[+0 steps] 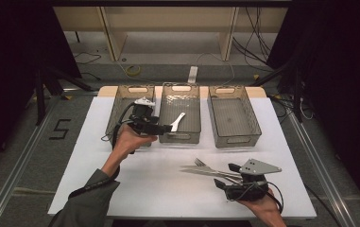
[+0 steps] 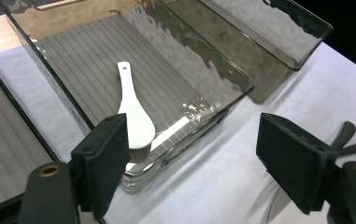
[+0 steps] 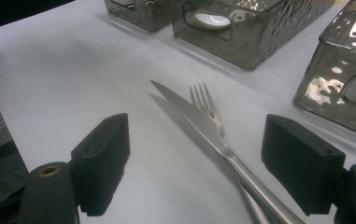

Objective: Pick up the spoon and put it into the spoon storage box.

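Observation:
A white spoon (image 1: pixel 178 121) lies in the middle grey basket (image 1: pixel 181 138), seen close up as the spoon (image 2: pixel 133 112) in the left gripper view. My left gripper (image 1: pixel 167 127) hovers open over that basket's near left corner, with nothing between its jaws (image 2: pixel 194 163). A steel knife (image 1: pixel 201 172) and fork (image 1: pixel 202 163) lie together on the white table near the front right. My right gripper (image 1: pixel 226 176) stands open at their handle ends. In the right gripper view the knife (image 3: pixel 189 116) crosses over the fork (image 3: pixel 203 100) between the open jaws (image 3: pixel 194 172).
Three grey baskets stand in a row at the back: the left basket (image 1: pixel 121 111), the middle one, and the right basket (image 1: pixel 233 137). The white tabletop (image 1: pixel 135 184) ends close behind my right hand. Dark floor and cables surround the table.

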A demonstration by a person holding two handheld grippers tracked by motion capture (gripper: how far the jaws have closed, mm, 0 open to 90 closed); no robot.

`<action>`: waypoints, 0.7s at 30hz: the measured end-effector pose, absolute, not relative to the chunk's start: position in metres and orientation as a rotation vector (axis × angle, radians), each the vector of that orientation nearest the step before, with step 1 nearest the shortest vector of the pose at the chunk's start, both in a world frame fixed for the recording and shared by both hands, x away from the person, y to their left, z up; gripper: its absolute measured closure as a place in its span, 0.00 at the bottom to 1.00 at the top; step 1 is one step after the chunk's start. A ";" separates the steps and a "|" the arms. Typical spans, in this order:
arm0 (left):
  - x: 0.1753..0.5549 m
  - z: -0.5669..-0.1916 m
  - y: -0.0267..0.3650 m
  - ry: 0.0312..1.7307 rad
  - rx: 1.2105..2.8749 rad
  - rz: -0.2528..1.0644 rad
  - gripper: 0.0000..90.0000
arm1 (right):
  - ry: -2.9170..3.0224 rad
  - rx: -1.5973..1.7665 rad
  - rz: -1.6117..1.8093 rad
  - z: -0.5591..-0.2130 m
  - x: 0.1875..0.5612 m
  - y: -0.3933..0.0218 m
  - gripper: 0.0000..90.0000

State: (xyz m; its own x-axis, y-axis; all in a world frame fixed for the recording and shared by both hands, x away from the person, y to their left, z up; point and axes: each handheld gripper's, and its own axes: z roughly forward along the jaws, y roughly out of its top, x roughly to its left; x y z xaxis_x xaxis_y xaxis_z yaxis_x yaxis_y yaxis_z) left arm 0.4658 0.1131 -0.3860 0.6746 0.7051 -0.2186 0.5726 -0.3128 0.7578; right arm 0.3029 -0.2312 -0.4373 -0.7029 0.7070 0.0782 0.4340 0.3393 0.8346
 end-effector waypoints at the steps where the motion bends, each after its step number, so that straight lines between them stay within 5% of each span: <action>1: 0.464 -0.386 0.114 0.980 2.013 0.191 0.27 | 2.313 1.017 1.297 -0.437 0.303 -0.231 0.27; 21: 0.437 -0.391 0.132 0.948 1.943 0.206 0.25 | 2.335 1.008 1.280 -0.436 0.307 -0.232 0.27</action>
